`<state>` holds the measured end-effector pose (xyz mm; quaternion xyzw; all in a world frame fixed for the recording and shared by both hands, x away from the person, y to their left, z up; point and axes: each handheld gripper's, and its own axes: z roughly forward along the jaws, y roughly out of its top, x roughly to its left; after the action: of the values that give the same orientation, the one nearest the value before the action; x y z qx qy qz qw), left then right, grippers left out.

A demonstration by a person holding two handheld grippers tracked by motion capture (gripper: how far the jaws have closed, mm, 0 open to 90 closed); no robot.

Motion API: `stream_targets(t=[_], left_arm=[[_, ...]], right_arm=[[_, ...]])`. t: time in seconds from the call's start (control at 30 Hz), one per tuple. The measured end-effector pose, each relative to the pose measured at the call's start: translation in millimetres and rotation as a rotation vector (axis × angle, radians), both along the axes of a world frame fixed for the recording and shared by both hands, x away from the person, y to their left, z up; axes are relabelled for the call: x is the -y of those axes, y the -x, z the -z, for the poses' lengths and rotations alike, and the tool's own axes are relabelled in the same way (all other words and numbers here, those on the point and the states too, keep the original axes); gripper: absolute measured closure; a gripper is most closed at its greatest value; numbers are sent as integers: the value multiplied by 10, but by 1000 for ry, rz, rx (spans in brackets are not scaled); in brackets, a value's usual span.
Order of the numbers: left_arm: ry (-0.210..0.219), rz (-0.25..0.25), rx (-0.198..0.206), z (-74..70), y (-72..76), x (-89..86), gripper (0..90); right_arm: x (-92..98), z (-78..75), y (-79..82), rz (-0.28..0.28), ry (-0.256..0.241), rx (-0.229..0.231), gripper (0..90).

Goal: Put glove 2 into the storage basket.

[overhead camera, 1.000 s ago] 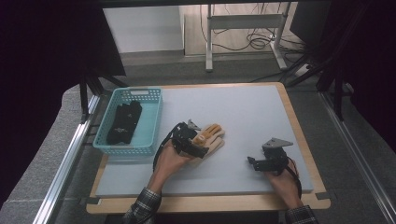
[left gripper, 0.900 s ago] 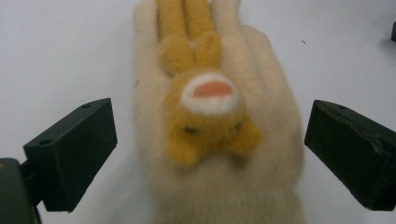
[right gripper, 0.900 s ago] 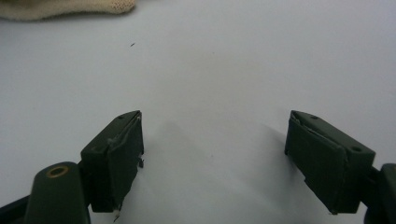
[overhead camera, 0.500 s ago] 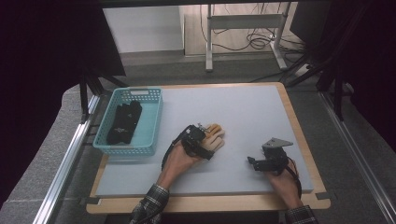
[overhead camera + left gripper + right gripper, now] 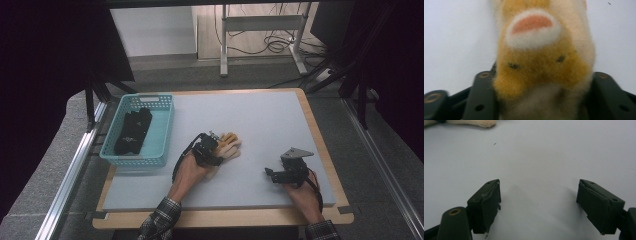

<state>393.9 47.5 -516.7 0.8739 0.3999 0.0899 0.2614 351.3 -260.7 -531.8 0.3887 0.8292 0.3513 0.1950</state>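
Note:
A fuzzy orange-and-cream cloth piece (image 5: 231, 145) with a pink patch lies on the grey mat (image 5: 265, 115) near its middle. My left gripper (image 5: 216, 148) is right at its near end. In the left gripper view the fuzzy piece (image 5: 536, 57) reaches in between the two spread jaws of the left gripper (image 5: 544, 82), which stands open around it. My right gripper (image 5: 272, 175) rests low at the mat's front right, open, with bare mat between the jaws of the right gripper (image 5: 537, 195). A cream edge of the fuzzy piece (image 5: 482, 122) shows far off in that view.
A teal basket (image 5: 170, 127) stands at the mat's left edge and holds black cloth items (image 5: 132, 131). The mat lies on a wooden board (image 5: 320, 130). Metal rails run along both sides of the table.
My left hand has slid a little to the right, bringing its gripper closer onto the fuzzy piece. The right gripper has stayed where it was.

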Motion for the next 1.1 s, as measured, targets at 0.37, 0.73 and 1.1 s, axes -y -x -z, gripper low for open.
stream_targets(t=[0.37,0.73,1.1], left_arm=[[31,-18,-1,-70,-25,-59,556],[50,-62,46,-425,-95,-229,550],[36,-136,79,-824,-209,-521,545]], right_arm=[[1,0,-1,0,0,-1,190],[1,0,0,0,-1,0,190],[1,0,0,-1,-1,-1,190]])
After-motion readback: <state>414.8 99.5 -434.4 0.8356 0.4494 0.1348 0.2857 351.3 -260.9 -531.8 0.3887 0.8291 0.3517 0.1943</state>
